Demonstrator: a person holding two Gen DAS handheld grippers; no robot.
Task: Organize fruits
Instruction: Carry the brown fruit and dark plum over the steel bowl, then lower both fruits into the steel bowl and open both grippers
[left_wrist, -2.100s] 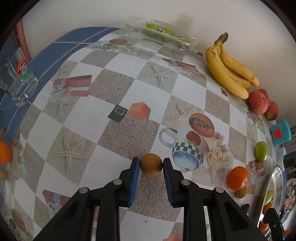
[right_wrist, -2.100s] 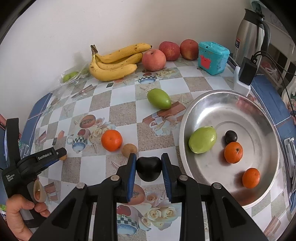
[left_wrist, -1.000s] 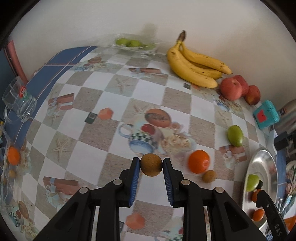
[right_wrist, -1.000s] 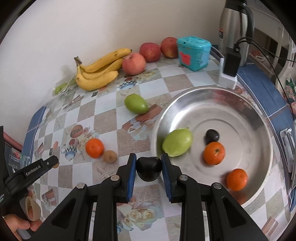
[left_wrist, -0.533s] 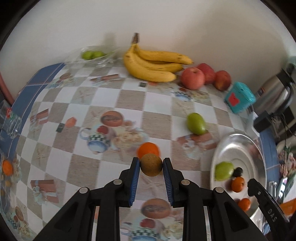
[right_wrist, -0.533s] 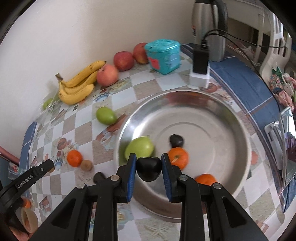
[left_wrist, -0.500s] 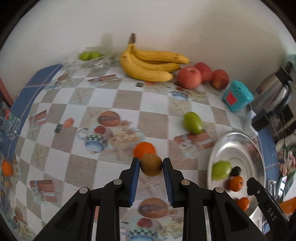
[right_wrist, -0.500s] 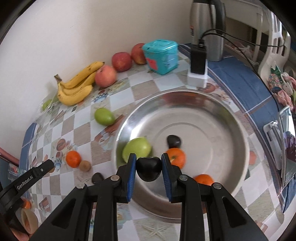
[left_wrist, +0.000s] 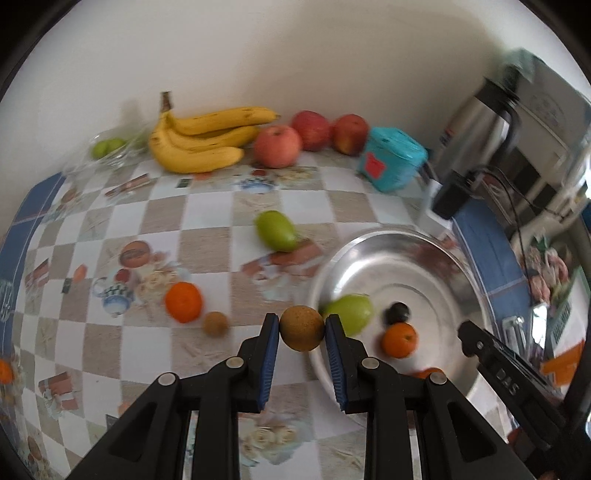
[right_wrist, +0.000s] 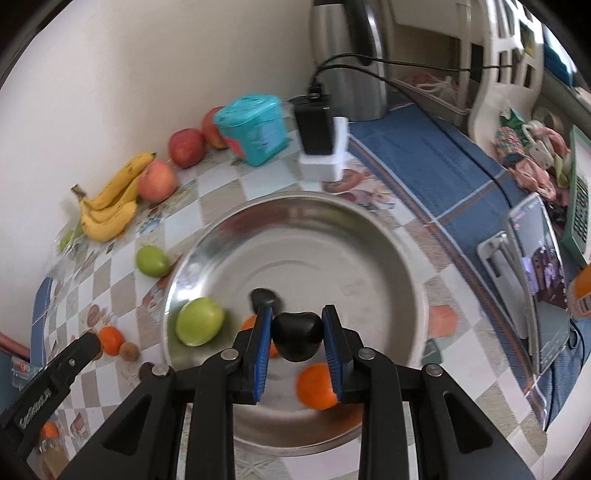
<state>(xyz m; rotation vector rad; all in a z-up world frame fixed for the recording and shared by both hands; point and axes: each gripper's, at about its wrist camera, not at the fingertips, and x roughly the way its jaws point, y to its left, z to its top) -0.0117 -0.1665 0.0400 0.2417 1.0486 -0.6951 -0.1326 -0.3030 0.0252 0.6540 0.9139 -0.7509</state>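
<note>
Your left tongs (left_wrist: 302, 329) are clamped on a small round brown fruit (left_wrist: 302, 328), its rough skin pressed between the blue pads (left_wrist: 271, 350); it is near enough a ball that it has no long axis to speak of, and it hangs over the near-left rim of the steel bowl (left_wrist: 424, 254); your right tongs (right_wrist: 297, 334) are clamped on a dark, almost black fruit (right_wrist: 297, 335), somewhat heart-shaped, its broader side up and its narrower end pointing down, held above the inside of the steel bowl (right_wrist: 332, 229); in the bowl you have a green mango (right_wrist: 199, 322) lying on the left side, its long axis hard to tell from here, a second dark fruit (right_wrist: 263, 297) just behind the right tongs, and two oranges, one (right_wrist: 317, 386) below the right pad and one partly hidden behind the left pad; on the checked table (left_wrist: 207, 236) another green mango (left_wrist: 277, 230) lies outside the bowl, its long axis running from upper left to lower right in the left wrist view; an orange (left_wrist: 183, 302) and a small brown fruit (left_wrist: 215, 324) sit just beside each other left of the bowl; against the wall the banana bunch (left_wrist: 207, 140) lies with its stem to the left and tips to the right, three red apples (left_wrist: 277, 146) and a teal box (left_wrist: 393, 158) beside it.
</note>
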